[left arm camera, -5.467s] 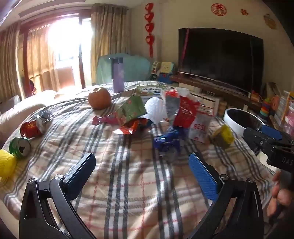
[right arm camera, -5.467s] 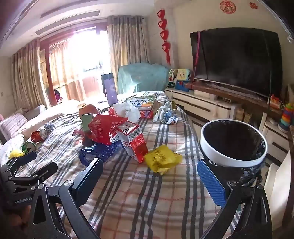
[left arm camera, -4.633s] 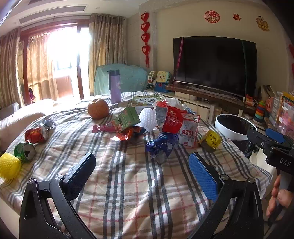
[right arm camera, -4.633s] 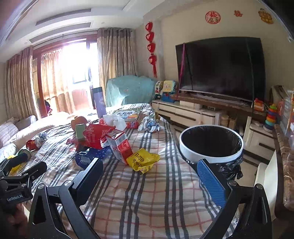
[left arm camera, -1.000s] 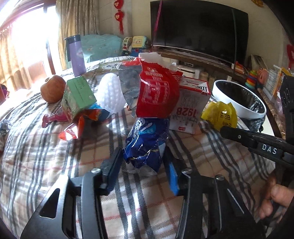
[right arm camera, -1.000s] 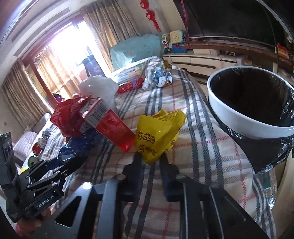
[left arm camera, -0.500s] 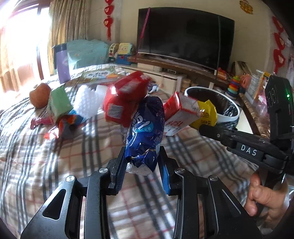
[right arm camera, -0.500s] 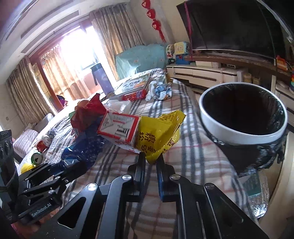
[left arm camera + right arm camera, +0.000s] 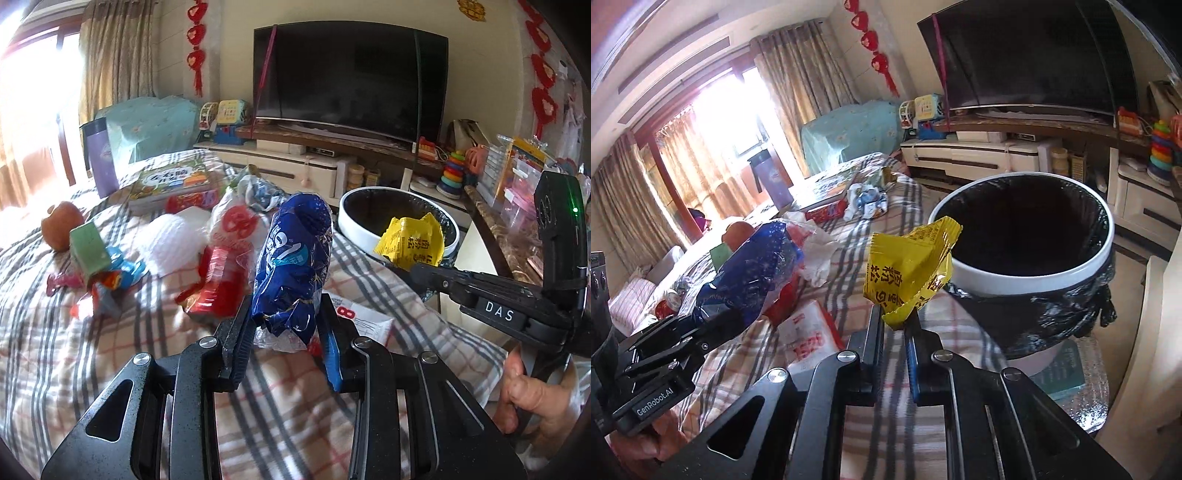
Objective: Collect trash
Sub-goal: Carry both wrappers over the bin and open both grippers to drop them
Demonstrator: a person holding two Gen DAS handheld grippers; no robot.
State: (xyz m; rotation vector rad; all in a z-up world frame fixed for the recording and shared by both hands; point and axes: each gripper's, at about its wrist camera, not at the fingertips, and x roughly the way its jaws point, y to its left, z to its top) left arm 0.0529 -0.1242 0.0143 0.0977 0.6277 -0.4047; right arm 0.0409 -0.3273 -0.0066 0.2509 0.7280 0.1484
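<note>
- Far left of the left gripper (image 9: 286, 325): an apple (image 9: 61, 224), a green carton (image 9: 89, 251) and a purple bottle (image 9: 99, 158) lie on the plaid cloth (image 9: 74, 350), well apart from the jaws. Judged: the leftover trash among them waits for a later pass.
- Left gripper: clenched on the lower end of a blue wrapper (image 9: 295, 266), which stands up between the pads, clear of the cloth. Gripped low so the crinkly bulk stays in sight.
- Just beyond and beside it: a red packet (image 9: 218, 284) and a white carton (image 9: 354, 317) lie on the cloth, untouched.
- Right gripper (image 9: 894, 325): jaws pinched tight on the bottom corner of a yellow wrapper (image 9: 908, 266); thin foil, so almost no gap. A hand (image 9: 532, 391) grips the handle.
- Right of and just ahead of the right gripper: the white bin (image 9: 1027, 269) with black liner, mouth open, beside the table edge. The yellow wrapper hangs near its rim, not over the opening.
- Judged: both pieces are lifted for carrying to the bin; release comes once each is above the liner.
</note>
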